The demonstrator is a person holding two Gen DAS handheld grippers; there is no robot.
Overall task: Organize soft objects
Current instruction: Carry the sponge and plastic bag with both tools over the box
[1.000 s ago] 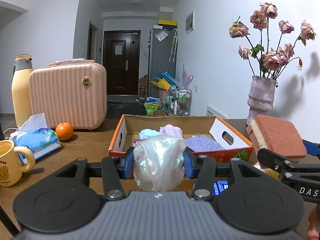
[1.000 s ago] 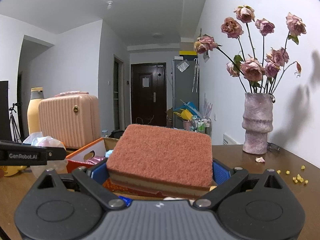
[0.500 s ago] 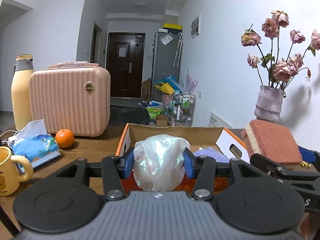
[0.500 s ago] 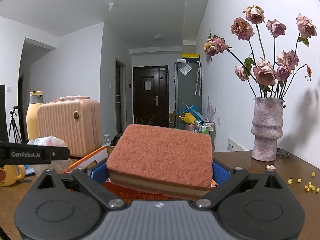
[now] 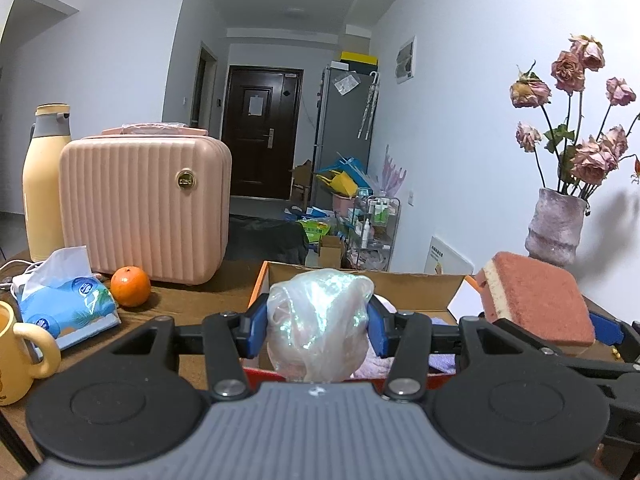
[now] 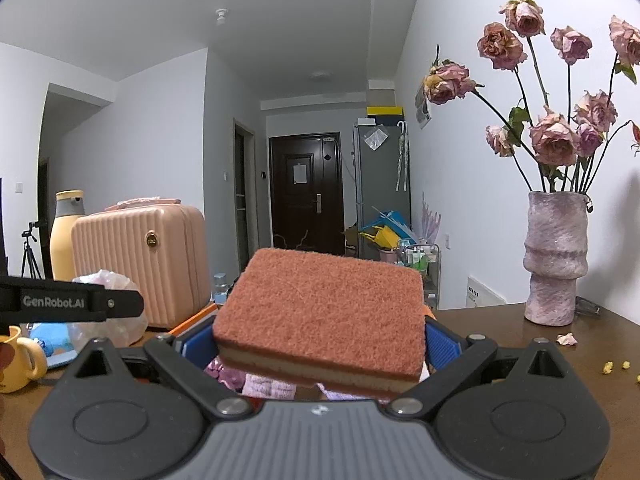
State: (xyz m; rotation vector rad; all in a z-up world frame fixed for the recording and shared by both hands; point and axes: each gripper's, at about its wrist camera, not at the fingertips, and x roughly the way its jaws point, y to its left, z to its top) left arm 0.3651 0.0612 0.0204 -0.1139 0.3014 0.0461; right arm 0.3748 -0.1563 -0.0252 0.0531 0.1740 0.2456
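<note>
Left tool (image 5: 318, 326): jaws clamped on a crumpled plastic bag (image 5: 320, 320). Right tool (image 6: 316, 344): jaws clamped on a sponge (image 6: 320, 304), beside the left tool.

light: even cool indoor, moderately bright, source unseen | shadows: soft flower shadow on wall right of vase (image 6: 556, 258) | glare: iridescent sheen on plastic bag (image 5: 320, 322); none elsewhere | distortion: strong fisheye, walls bow, dark vignette corners | focus: both views sharp; far hallway door (image 5: 260, 128) slightly soft, dim | blur: none
</note>
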